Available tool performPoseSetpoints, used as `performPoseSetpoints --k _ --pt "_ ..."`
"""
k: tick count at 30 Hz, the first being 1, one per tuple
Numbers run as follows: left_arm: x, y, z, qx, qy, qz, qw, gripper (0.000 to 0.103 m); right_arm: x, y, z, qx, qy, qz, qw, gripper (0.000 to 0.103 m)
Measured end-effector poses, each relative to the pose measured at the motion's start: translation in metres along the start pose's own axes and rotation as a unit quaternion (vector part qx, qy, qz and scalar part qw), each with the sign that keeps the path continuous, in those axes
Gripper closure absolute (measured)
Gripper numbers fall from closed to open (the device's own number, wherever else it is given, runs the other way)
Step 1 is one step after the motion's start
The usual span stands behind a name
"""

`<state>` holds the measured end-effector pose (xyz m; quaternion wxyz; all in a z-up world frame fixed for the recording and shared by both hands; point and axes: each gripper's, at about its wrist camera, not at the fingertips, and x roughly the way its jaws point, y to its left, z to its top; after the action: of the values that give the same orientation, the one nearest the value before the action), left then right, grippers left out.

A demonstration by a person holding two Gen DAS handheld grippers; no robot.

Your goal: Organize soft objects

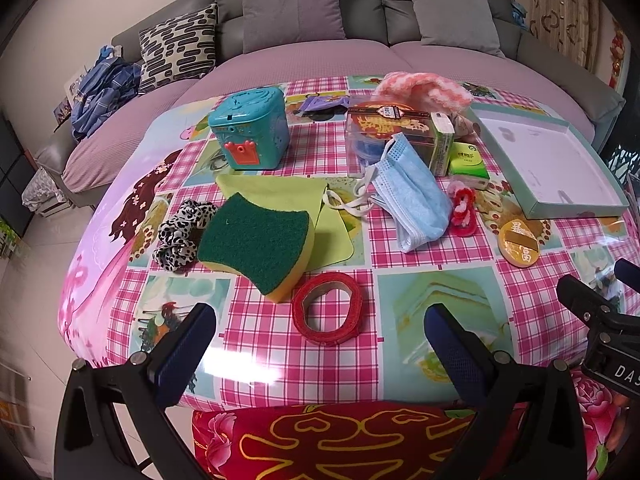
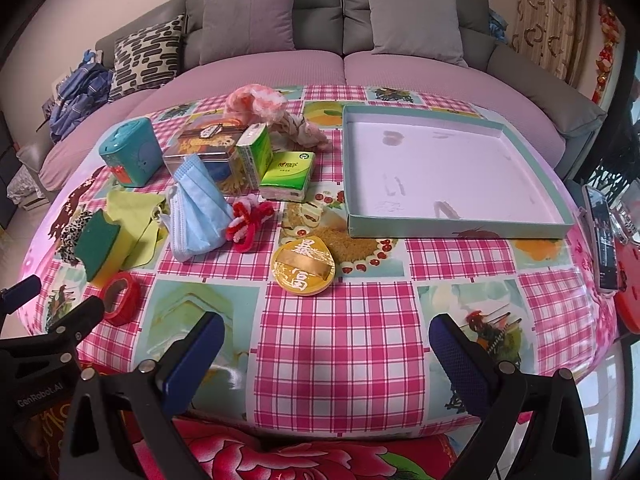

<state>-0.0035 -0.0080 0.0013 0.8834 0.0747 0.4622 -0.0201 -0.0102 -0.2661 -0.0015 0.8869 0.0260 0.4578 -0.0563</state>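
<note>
Both tongs hover low over the near edge of a bench covered in a pink checked cloth, each spread wide and gripping nothing. The left tongs [image 1: 320, 334] point at a squashed ring of red tape [image 1: 327, 309] lying just ahead between the blue pads. Beyond the tape, a green and yellow sponge [image 1: 256, 242] rests partly on a lime cloth [image 1: 280, 196], with a leopard-print scrunchie [image 1: 182, 236] touching its left side. Further right lies a crumpled blue face mask [image 1: 412, 196], its white loops trailing toward the cloth, and beside it a red and white fuzzy twist [image 1: 464, 208]. A teal plastic box [image 1: 250, 132] and a clear tin [image 1: 390, 136] stand behind.

The right tongs [image 2: 326, 354] face bare checked cloth, with a gold round disc [image 2: 303, 266] a little ahead. Behind the disc sit two green tissue packs [image 2: 286, 176], one upright and one flat. A pink knitted item [image 2: 256, 102] and a braided rope toy [image 2: 304, 128] lie near the far edge. To the right, a shallow pale-green tray [image 2: 456, 226] holds nothing.

Judging from this, the sorting has not begun: every soft thing is spread over the left half of the bench, well apart from the tray, the likely place for them
</note>
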Motion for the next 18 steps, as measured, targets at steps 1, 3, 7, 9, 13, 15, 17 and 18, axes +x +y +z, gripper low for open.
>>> performPoseSetpoints --k 1,3,7,9,13,15,17,18 --pt "-0.0002 -0.0002 -0.0001 0.0 -0.001 0.0 1.0 0.0 -0.0001 0.0 0.0 0.0 0.0 -0.001 1.0 0.0" --pt "0.0002 0.0003 0.0001 0.001 0.0 0.0 1.0 0.0 -0.0002 0.0 0.0002 0.0 0.0 -0.001 1.0 0.0" --pt "0.0001 0.0004 -0.0002 0.0 0.0 -0.001 1.0 0.0 -0.0007 0.0003 0.0003 -0.001 -0.001 -0.002 1.0 0.0" --pt "0.0 0.0004 -0.0003 0.0 0.0 -0.001 1.0 0.0 -0.0007 0.0001 0.0004 -0.001 -0.001 -0.002 1.0 0.0" --pt "0.0001 0.0009 -0.0008 0.001 0.0 0.0 1.0 0.0 -0.001 0.0003 0.0004 -0.001 -0.001 -0.002 1.0 0.0" --pt "0.0006 0.001 -0.0011 0.001 0.0 0.001 1.0 0.0 -0.001 0.0006 0.0002 -0.001 -0.001 -0.002 1.0 0.0" --pt "0.0005 0.0007 -0.001 0.001 0.0 0.001 1.0 0.0 -0.001 0.0007 0.0002 -0.001 -0.001 -0.002 1.0 0.0" --pt "0.0005 0.0008 -0.0011 0.001 0.0 0.001 1.0 0.0 -0.001 0.0007 0.0001 -0.001 -0.001 -0.003 1.0 0.0"
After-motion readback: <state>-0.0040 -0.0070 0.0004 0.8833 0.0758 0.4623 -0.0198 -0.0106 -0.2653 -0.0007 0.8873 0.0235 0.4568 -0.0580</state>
